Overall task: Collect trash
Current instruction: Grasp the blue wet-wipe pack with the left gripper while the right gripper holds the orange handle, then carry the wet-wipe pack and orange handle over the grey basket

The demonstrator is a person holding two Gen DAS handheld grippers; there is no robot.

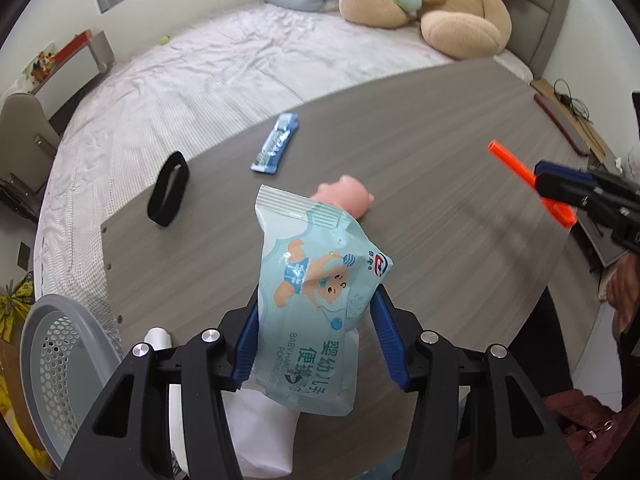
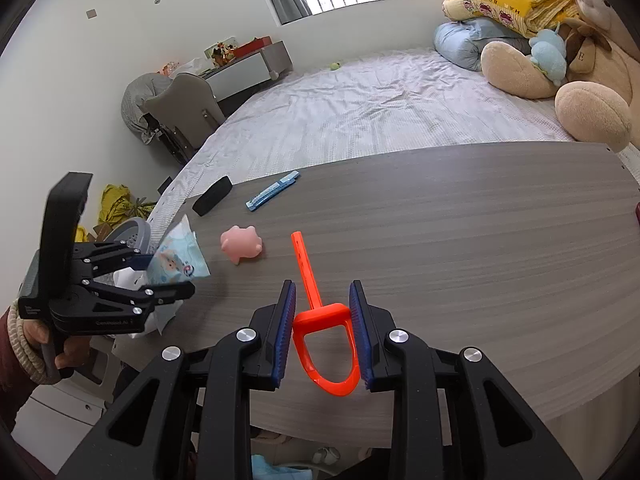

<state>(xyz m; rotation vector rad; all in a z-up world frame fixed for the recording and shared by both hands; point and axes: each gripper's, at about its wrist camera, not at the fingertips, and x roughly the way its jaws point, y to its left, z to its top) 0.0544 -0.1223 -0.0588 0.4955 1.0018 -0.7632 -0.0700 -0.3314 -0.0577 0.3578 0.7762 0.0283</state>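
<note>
A light blue baby wipes packet (image 1: 316, 292) sits between the blue pads of my left gripper (image 1: 318, 292), which is shut on it and holds it up over the near left corner of the grey wood table (image 1: 440, 248). The right wrist view shows the same packet (image 2: 176, 264) in the left gripper (image 2: 168, 276), held by a hand in a dark red sleeve. My right gripper (image 2: 321, 284) is shut on the loop end of an orange plastic tool (image 2: 320, 320), whose stem points away over the table. A blue wrapper (image 1: 276, 144) lies flat farther back.
A pink toy (image 1: 346, 200) sits just behind the packet and a black band (image 1: 168, 189) lies near the table's left edge. A grey perforated bin (image 1: 52, 356) stands below the left corner, beside something white (image 1: 264, 432). The bed (image 2: 380, 100) with plush toys lies beyond.
</note>
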